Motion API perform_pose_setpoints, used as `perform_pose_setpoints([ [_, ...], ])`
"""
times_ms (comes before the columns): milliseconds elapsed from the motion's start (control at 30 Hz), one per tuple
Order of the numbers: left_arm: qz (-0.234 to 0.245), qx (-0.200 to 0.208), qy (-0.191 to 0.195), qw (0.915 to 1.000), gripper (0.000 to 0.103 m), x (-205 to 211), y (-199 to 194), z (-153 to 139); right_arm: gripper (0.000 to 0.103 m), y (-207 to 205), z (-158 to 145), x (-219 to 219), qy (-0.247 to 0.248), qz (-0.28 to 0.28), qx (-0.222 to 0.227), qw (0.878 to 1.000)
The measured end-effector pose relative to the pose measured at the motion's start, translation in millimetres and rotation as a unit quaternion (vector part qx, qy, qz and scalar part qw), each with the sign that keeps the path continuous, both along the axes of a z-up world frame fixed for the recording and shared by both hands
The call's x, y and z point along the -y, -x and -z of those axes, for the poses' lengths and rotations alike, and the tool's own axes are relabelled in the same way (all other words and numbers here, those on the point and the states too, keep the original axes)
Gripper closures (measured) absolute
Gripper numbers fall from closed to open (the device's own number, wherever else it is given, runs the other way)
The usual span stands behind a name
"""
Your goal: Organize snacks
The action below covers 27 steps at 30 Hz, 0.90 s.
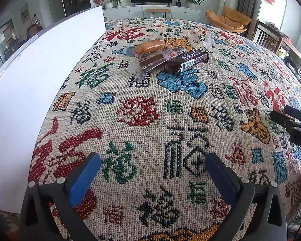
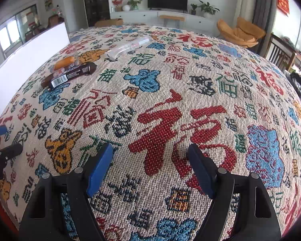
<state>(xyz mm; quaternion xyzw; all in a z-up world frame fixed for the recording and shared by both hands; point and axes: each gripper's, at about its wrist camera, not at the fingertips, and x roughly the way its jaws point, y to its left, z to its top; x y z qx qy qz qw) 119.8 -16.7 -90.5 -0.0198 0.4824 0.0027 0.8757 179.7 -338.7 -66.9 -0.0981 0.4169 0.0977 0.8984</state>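
A coarse woven cloth (image 1: 150, 108), cream with cross-stitch-like characters in red, green, blue, black and orange, covers the counter. Toward its far left lie three elongated snacks side by side, touching or nearly so, each with its long axis running diagonally from near-left to far-right in the left wrist view. The farthest is a rounded orange-brown bun in a clear glossy wrapper (image 1: 149, 45); the middle one is a flat reddish-brown bar in a shiny plastic sleeve with a round label (image 1: 162, 58); the nearest is a dark brown chocolate bar in a foil-like wrapper with a white barcode panel (image 1: 187, 60). Well apart, further back and to the right, lies a crinkled transparent wrapper (image 2: 128, 46), long and narrow, which may be empty, though the distance makes this hard to judge. A smooth white flat board (image 1: 40, 70) stands upright along the cloth's left edge. The left gripper (image 1: 153, 172), black plastic with matte blue pads, hangs over the near cloth with its jaws wide apart and nothing between them. The right gripper (image 2: 150, 166), of the same build, stands beside it over a large red character, its jaws likewise spread and empty.
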Motion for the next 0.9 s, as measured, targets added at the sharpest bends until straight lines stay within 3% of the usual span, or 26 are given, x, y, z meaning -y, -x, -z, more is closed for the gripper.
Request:
perform_pose_setpoints([
  [700,-0.014,-0.015,-0.001,0.9998,0.000,1.3,-3.2,0.1,0.021,-0.9,0.2,-0.3,0.000,0.000,-0.001,1.000],
  [900,-0.014,0.001,-0.003,0.9999,0.000,0.8,-1.2,0.8,0.021,-1.6,0.4,1.5,-0.001,0.000,-0.001,1.000],
])
